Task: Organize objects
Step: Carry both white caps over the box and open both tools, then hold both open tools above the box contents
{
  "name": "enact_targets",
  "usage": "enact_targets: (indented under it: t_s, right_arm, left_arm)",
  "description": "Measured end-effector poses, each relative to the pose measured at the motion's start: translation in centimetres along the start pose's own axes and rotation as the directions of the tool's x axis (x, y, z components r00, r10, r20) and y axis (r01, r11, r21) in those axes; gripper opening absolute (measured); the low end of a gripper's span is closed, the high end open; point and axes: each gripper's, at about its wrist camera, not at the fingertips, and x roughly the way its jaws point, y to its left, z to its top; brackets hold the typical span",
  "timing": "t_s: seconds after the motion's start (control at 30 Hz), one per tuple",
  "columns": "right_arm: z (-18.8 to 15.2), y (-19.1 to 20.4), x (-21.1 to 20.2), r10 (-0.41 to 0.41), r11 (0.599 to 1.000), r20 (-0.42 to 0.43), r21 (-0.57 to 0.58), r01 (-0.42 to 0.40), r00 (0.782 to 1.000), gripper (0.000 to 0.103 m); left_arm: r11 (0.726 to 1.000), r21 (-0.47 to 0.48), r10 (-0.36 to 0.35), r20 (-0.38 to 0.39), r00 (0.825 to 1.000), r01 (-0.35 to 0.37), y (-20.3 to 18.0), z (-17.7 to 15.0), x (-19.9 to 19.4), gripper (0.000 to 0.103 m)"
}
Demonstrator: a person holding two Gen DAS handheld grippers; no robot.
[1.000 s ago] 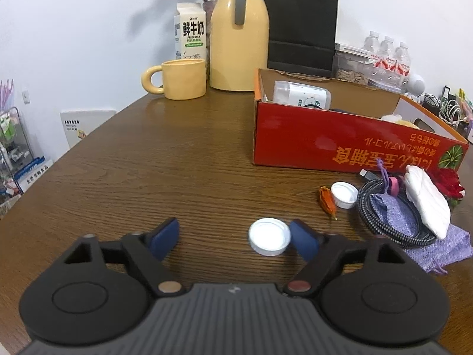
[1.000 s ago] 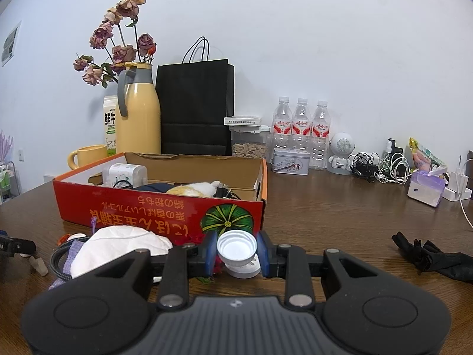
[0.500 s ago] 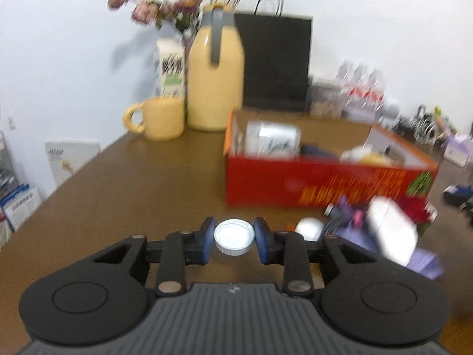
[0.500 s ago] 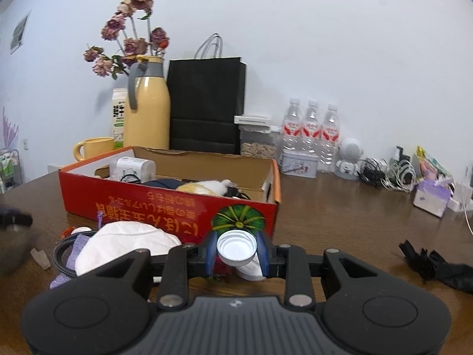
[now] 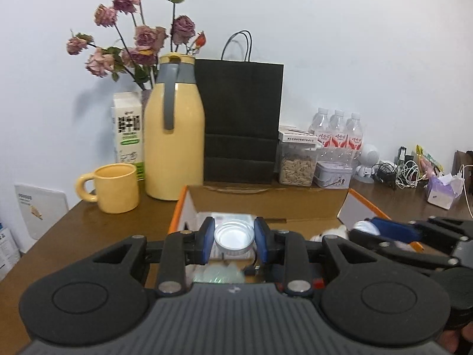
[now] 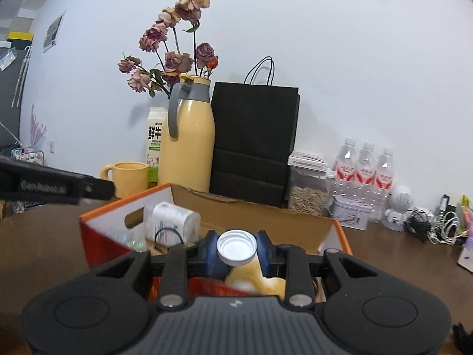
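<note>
White plastic cap (image 5: pixel 234 238) and twin cap (image 6: pixel 236 247), each being pinched by left gripper (image 5: pixel 234 240) and right gripper (image 6: pixel 236 250) above red carton (image 6: pixel 97 238); crowding tongs are risking collision, caps dropping outside.

two caps (image 5: pixel 234 238), three bottles (image 5: pixel 337 131), one mug (image 5: pixel 116 188)
</note>
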Motion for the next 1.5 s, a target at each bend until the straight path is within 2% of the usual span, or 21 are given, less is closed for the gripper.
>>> enact_targets:
  t_s: [0.17, 0.27, 0.37, 0.47, 0.53, 0.6, 0.63, 0.67, 0.7, 0.73, 0.8, 0.97, 1.5]
  right_arm:
    - [0.6, -0.3, 4.0, 0.002, 0.999, -0.013, 0.053, -0.001, 1.0, 0.027]
    - [-0.1, -0.8, 5.0, 0.009, 0.997, -0.036, 0.081, -0.006, 0.999, 0.027]
    - [-0.5, -1.0, 5.2, -0.001, 0.996, -0.058, 0.088, 0.006, 0.998, 0.027]
    - [-0.6, -0.8, 5.2, 0.0, 0.997, -0.069, 0.079, 0.005, 0.998, 0.027]
    - [-0.8, -0.7, 5.1, -0.008, 0.997, -0.074, 0.08, 0.014, 0.997, 0.028]
    - [-0.8, -0.9, 4.9, -0.014, 0.995, -0.07, 0.093, 0.02, 0.997, 0.034]
    - [-0.9, -1.0, 4.7, -0.02, 0.995, -0.065, 0.099, 0.026, 0.998, 0.051]
    - [-0.9, -1.1, 4.4, -0.026, 0.994, -0.057, 0.104, 0.031, 0.998, 0.076]
    - [-0.9, -1.1, 4.2, -0.037, 0.993, -0.044, 0.108, 0.041, 0.998, 0.088]
    - [-0.9, -1.1, 4.0, -0.05, 0.992, -0.031, 0.111, 0.053, 0.998, 0.103]
    - [-0.8, -1.3, 3.8, -0.059, 0.992, -0.024, 0.113, 0.062, 0.998, 0.103]
    - [-1.1, -1.5, 4.3, -0.06, 0.991, -0.067, 0.117, 0.068, 0.996, 0.103]
    - [-0.9, -1.4, 3.0, -0.084, 0.989, -0.046, 0.119, 0.089, 0.995, 0.103]
  left_arm:
    - [1.0, -0.023, -0.005, -0.006, 1.0, 0.005, -0.2, 1.0, 4.0, 0.03]
    - [1.0, -0.025, -0.014, -0.025, 1.0, 0.014, 0.1, 0.4, 5.3, 0.03]
    - [1.0, -0.02, -0.021, -0.045, 0.999, 0.02, 0.3, 0.0, 5.6, 0.03]
    - [1.0, -0.015, -0.019, -0.024, 1.0, 0.018, 0.3, -0.2, 5.2, 0.03]
    - [1.0, -0.014, -0.01, -0.006, 1.0, 0.009, 0.3, -0.4, 4.7, 0.035]
    - [1.0, -0.009, -0.008, 0.012, 1.0, 0.008, 0.3, -0.5, 4.3, 0.06]
    - [1.0, -0.008, -0.006, 0.023, 1.0, 0.006, 0.3, -0.5, 4.1, 0.068]
    - [1.0, -0.008, -0.004, 0.039, 0.999, 0.004, 0.3, -0.5, 3.8, 0.089]
    - [1.0, -0.008, -0.001, 0.055, 0.998, 0.001, 0.3, -0.4, 3.6, 0.103]
    - [1.0, -0.01, 0.004, 0.074, 0.997, -0.003, 0.3, -0.4, 3.4, 0.103]
    - [1.0, -0.009, 0.009, 0.077, 0.997, -0.008, 0.2, -0.3, 3.3, 0.103]
    - [1.0, -0.009, 0.023, 0.053, 0.998, -0.022, 0.3, -0.3, 3.6, 0.103]
    - [1.0, -0.017, 0.004, 0.045, 0.999, -0.003, 0.9, -0.2, 2.7, 0.103]
